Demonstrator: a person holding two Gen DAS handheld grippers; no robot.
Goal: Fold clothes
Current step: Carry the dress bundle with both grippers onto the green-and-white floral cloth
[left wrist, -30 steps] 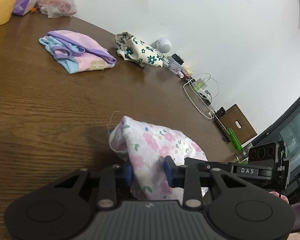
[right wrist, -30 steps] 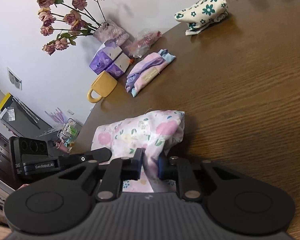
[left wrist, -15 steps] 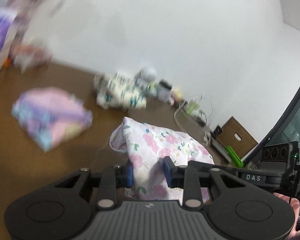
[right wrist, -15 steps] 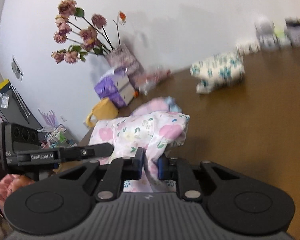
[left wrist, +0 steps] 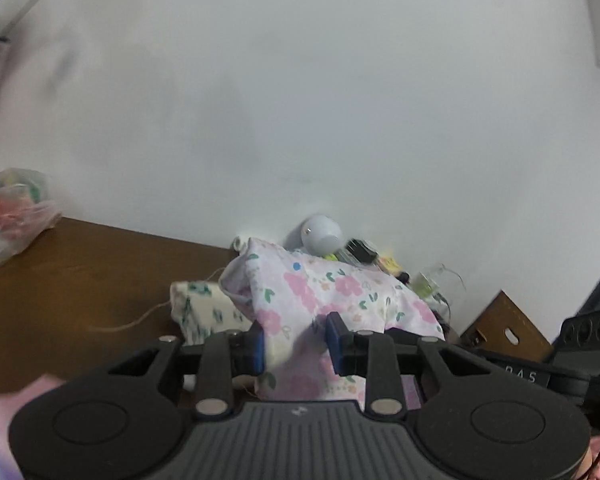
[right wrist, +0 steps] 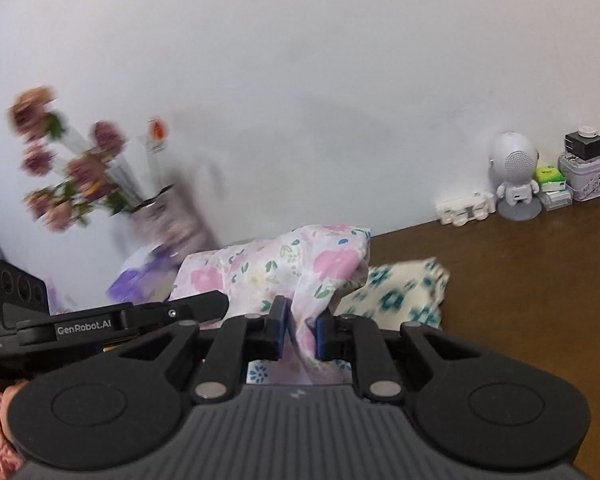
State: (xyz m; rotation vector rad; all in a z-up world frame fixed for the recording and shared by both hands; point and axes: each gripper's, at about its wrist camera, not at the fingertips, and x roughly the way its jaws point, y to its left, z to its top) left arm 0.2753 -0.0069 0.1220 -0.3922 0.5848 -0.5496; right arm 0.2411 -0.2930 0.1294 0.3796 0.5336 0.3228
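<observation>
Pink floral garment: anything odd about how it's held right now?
Nothing damaged or spilled. The pink floral garment hangs bunched between the left gripper and right gripper, both shut on it, not flat. A loose thread trails by the folded green-print cloth on the table.

The floral garment [left wrist: 332,292] was white with pink blossoms, small green leaves and a few blue dots. Behind it, at about ten o'clock in the left view, the folded cloth [left wrist: 198,308] was cream with teal flowers. Each tool [right wrist: 300,330] was black with blue pads [right wrist: 280,328]. The surface [right wrist: 520,280] was dark brown wood grain. At two o'clock in the right view stood a white robot-shaped figure [right wrist: 514,172] on a grey base. The bouquet [right wrist: 68,168] showed dusty pink-purple blooms with green leaves.
</observation>
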